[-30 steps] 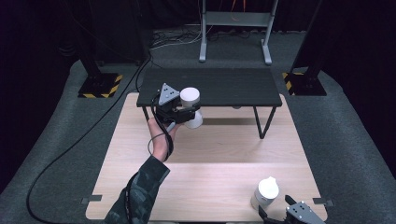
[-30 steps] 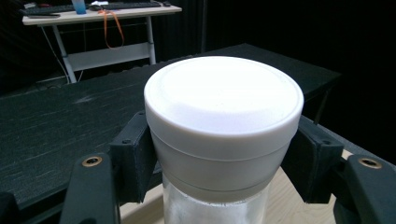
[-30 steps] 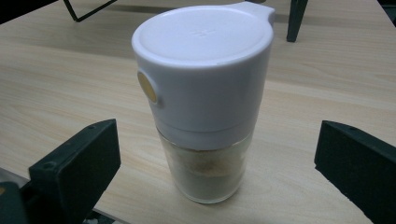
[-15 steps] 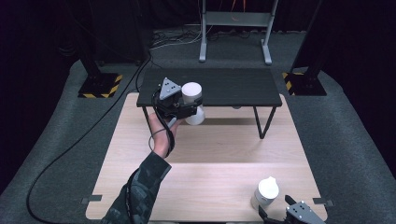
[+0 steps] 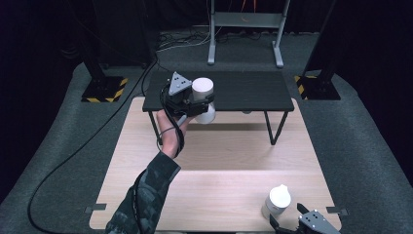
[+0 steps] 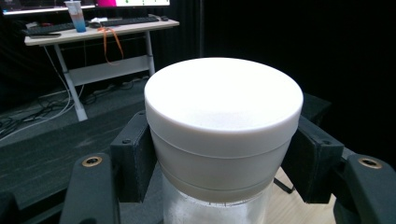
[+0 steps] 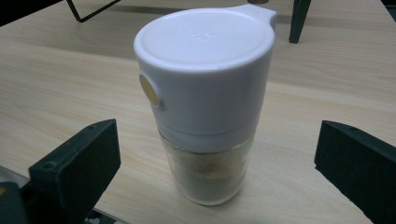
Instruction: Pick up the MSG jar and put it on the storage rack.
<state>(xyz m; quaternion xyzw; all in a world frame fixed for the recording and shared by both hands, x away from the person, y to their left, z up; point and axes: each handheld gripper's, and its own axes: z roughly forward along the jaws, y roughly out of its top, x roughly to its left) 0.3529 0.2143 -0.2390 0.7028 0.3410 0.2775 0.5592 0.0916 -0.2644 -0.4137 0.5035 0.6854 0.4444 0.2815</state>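
A person's left hand holds my left gripper up at the front left corner of a low black table. It is shut on a clear jar with a wide white lid. In the left gripper view the pads press on the white lid from both sides, with the glass body below. A second jar, glass with a white flip-top cap, stands near the front right edge of the wooden tabletop. My right gripper sits just behind that jar, open. Its jaws stand wide on either side of the flip-top jar without touching it.
The black table's thin legs stand on the back of the wooden tabletop. A black cable trails off the left gripper over the grey floor. Two dark stands with yellow-black bases flank the table, and a grey desk frame is behind.
The left gripper has risen a little with the white-lidded jar, which now shows higher against the black table. The right gripper and the flip-top jar have not moved.
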